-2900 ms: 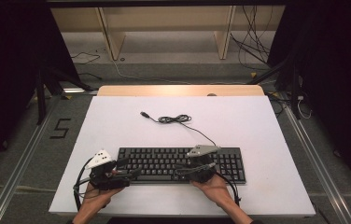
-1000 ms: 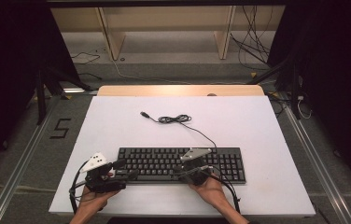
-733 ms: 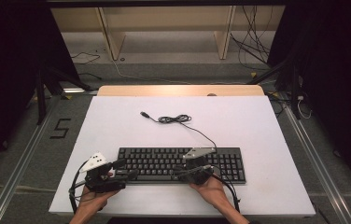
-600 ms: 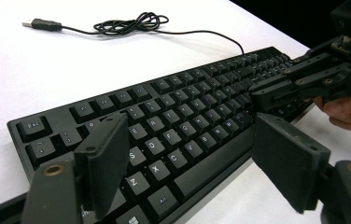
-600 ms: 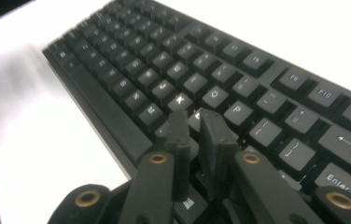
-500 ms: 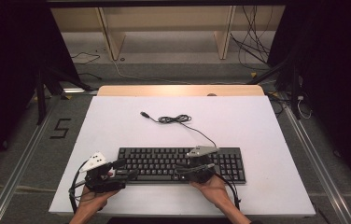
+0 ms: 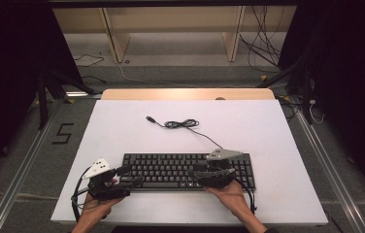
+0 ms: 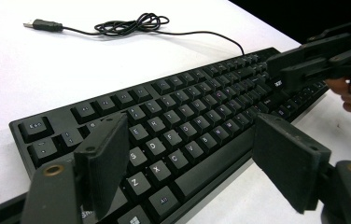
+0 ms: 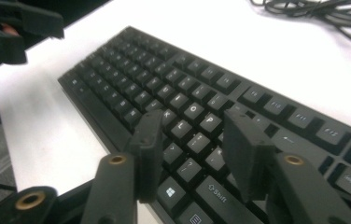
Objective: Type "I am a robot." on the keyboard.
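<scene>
The keyboard [image 7: 189, 171] is laid low on the bench [image 7: 122, 131]. The left gripper [image 7: 127, 176] is held with fingers wide at the keyboard's left end. The right gripper [image 7: 194, 175], fingers just parted and empty, is poised over the right keys.

This looks like a lab recording bay: a bare white rectangular worktop [image 7: 122, 131] ringed by black curtains [image 7: 10, 73], metal floor rails [image 7: 18, 172], a taped floor numeral "5" [image 7: 63, 133], loose cables [image 7: 263, 53] and a pale wooden frame [image 7: 171, 29] beyond.

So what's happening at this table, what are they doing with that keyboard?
A person holds a two-jaw tool in each hand over a black keyboard on a white table. The left tool hovers open at the keyboard's left end. The right tool sits over the keys right of the middle; its jaws have just been opening, with nothing between them. The keyboard's cable lies unplugged behind.
</scene>
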Action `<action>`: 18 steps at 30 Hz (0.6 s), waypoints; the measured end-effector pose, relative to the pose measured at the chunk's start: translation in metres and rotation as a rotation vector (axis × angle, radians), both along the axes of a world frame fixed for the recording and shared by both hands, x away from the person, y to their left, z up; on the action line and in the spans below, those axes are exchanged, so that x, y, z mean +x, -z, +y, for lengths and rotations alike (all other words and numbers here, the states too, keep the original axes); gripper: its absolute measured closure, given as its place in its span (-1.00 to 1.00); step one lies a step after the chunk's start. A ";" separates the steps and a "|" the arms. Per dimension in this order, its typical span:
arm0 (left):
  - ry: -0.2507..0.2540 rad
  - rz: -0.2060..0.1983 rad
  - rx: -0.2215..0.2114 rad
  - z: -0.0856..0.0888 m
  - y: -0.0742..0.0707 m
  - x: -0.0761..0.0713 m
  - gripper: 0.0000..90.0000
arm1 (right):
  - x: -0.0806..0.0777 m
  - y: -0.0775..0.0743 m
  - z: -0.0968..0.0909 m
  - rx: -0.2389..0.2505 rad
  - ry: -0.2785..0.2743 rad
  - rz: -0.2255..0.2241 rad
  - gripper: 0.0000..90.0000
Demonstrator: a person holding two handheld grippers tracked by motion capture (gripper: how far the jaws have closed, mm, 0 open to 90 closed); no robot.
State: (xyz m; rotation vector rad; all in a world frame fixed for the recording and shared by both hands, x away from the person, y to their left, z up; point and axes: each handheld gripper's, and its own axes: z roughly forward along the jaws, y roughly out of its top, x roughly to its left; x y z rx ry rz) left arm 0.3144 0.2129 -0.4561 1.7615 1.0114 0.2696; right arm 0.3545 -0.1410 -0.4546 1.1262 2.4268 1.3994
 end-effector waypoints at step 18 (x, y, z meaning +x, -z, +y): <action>0.013 0.012 -0.009 -0.003 0.000 0.000 -0.41 | -0.023 -0.010 -0.037 0.067 0.033 -0.074 0.02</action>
